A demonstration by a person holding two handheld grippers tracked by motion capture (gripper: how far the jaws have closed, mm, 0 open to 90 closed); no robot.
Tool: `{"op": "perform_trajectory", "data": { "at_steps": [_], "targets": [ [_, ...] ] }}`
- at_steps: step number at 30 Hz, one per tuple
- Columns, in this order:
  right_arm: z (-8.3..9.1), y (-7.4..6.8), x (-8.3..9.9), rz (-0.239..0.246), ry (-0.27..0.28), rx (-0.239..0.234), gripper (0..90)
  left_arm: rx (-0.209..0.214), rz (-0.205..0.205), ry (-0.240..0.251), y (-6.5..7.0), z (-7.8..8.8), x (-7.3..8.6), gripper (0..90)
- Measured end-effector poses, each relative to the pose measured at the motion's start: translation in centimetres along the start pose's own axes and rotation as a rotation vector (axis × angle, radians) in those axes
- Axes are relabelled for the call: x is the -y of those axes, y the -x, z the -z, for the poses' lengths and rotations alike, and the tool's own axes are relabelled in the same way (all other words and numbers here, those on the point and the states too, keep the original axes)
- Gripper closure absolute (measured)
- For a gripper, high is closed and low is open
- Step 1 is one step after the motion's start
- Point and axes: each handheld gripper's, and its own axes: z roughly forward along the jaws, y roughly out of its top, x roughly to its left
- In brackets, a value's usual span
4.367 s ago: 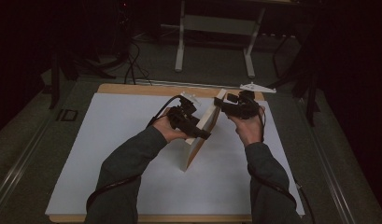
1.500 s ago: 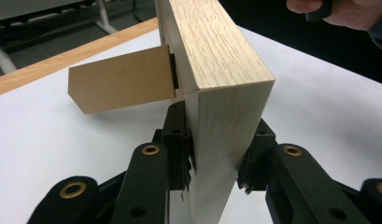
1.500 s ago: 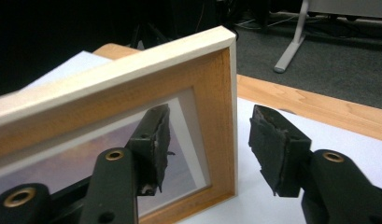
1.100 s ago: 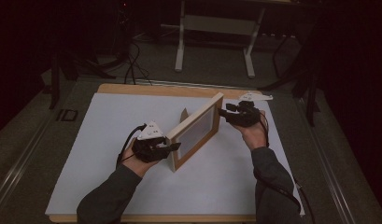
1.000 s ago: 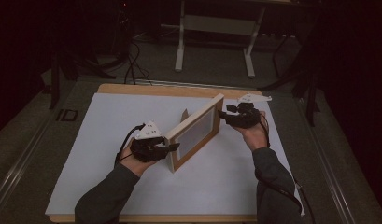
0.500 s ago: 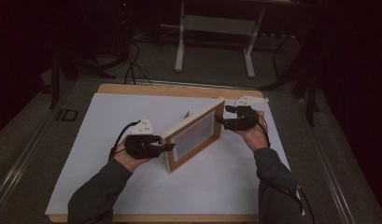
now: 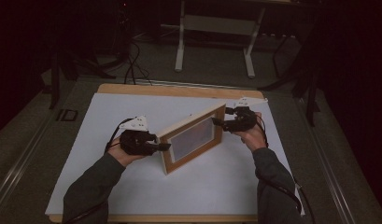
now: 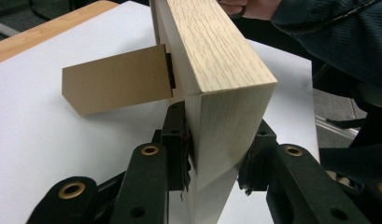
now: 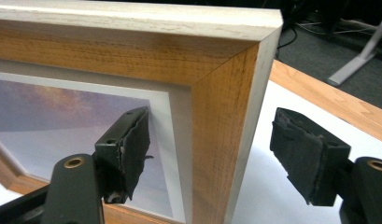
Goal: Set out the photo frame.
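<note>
1. Standing the picture frame up on the white bench looks nearly done; it is upright near the middle, with its brown back stand folded out behind.
2. My left claw is clamped tight on the near corner of the frame, pads pressing both faces.
3. My right claw has just been opening; its pads sit wide on either side of the far corner, not pressing.
4. Left to do, I think: let go with the left too.
5. I cannot see if the stand's foot rests on the bench.
</note>
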Motion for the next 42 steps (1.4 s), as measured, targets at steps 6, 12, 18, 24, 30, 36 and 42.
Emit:
{"op": "perform_trajectory", "data": {
  "at_steps": [6,12,18,24,30,36,42],
  "targets": [
    [-0.5,0.0,0.2,0.003,-0.011,-0.071,23.8,0.015,-0.027,-0.012,-0.1,-0.1,-0.2,69.1],
    [-0.7,0.0,0.5,0.015,-0.012,-0.090,28.4,0.013,-0.026,-0.014,-1.0,0.1,-0.3,69.5],
    [-0.6,0.1,0.7,0.007,-0.009,-0.058,34.7,-0.073,0.002,-0.021,-1.7,0.2,-0.5,70.1],
    [-0.5,0.3,1.0,-0.013,-0.013,-0.055,42.7,-0.159,0.062,0.003,-2.6,0.2,-0.2,69.4],
    [-0.4,0.2,1.1,-0.019,-0.016,-0.052,47.0,-0.210,0.073,0.000,-3.0,0.2,-0.4,69.7],
    [0.0,-0.1,1.3,-0.029,-0.018,-0.032,49.6,-0.225,0.091,0.012,-3.6,-0.1,-0.5,68.5],
    [0.8,-0.6,1.9,-0.033,-0.020,-0.018,53.1,-0.230,0.100,0.016,-4.0,-0.4,-0.7,65.5]
  ]
}}
